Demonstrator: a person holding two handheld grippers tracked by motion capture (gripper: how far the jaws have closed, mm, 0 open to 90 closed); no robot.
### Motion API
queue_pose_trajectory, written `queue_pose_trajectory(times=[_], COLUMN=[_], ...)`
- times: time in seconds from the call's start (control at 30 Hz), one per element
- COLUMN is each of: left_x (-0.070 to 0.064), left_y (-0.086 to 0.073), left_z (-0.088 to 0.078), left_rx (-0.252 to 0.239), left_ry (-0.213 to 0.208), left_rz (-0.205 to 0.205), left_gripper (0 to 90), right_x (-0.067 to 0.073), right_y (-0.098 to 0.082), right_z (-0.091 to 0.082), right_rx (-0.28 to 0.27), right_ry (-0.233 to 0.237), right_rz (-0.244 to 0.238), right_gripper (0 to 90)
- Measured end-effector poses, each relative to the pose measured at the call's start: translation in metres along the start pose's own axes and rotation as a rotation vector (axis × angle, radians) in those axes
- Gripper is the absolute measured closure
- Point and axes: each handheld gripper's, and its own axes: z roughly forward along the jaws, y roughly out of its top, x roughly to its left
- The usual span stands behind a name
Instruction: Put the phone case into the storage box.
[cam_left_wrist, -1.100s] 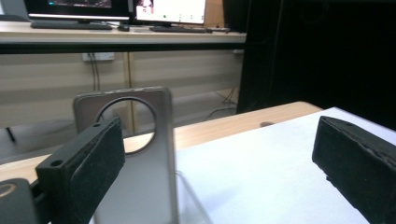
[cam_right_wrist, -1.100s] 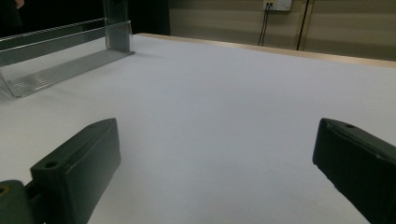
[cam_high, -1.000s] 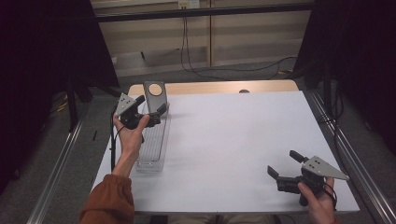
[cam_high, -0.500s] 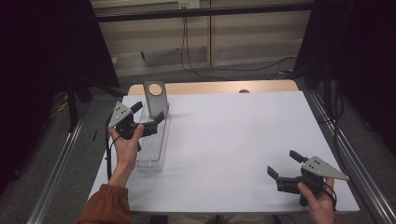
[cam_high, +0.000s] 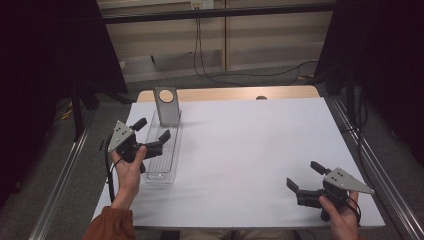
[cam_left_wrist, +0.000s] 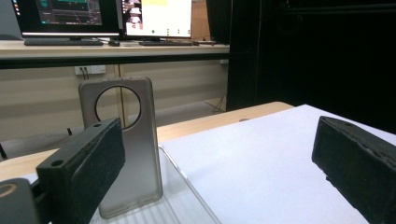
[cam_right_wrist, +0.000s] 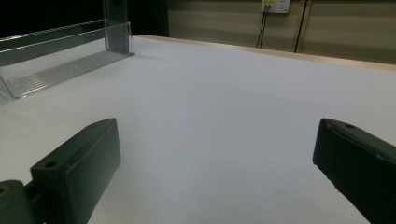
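No readable text, monitor screens (cam_left_wrist: 107, 16) perhaps carry writing, too blurred to read

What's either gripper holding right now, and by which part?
Nothing. The left gripper is open, its jaws apart and short of the phone case standing in the clear tray. The right gripper is open over bare table.

Phone case (cam_high: 166, 105): grey-silver, round cut-out. Tray (cam_high: 162, 155): clear, ribbed base. Bench (cam_high: 250, 150): white top, tan wooden far edge. Both grippers' jaws black; sleeve (cam_high: 111, 225) rust-orange.
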Motion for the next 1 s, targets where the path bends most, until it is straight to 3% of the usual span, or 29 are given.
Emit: queue_pose_trajectory(times=[0.33, 0.47, 0.63, 0.67, 0.8, 0.87, 1.0], left_x=[-0.008, -0.009, -0.007, -0.008, -0.01, -0.012, -0.014], left_y=[-0.013, -0.018, -0.026, -0.027, -0.03, -0.034, -0.041], left_z=[-0.019, -0.029, -0.038, -0.039, -0.047, -0.051, -0.06], left_rx=[0.011, 0.015, 0.025, 0.018, 0.018, 0.009, 0.018], left_ry=[0.008, 0.03, 0.027, 0.036, 0.05, 0.045, 0.064], left_rz=[0.01, 0.013, 0.019, 0.004, 0.017, -0.006, 0.004], left_gripper=[2.9, 3.2, 3.2, 3.2, 3.1, 3.5, 3.5], right_x=[0.0, -0.001, -0.001, -0.001, -0.002, -0.002, -0.003], right_y=[0.0, 0.0, 0.001, 0.001, 0.001, 0.001, 0.001], right_z=[-0.003, -0.004, -0.005, -0.005, -0.006, -0.007, -0.007], right_rx=[-0.01, -0.018, -0.024, -0.024, -0.034, -0.035, -0.039], right_ry=[-0.012, -0.015, -0.017, -0.017, -0.023, -0.024, -0.027], right_rz=[0.01, 0.006, 0.012, 0.012, 0.013, 0.012, 0.021], right_gripper=[0.4, 0.5, 0.5, 0.5, 0.5, 0.5, 0.5])
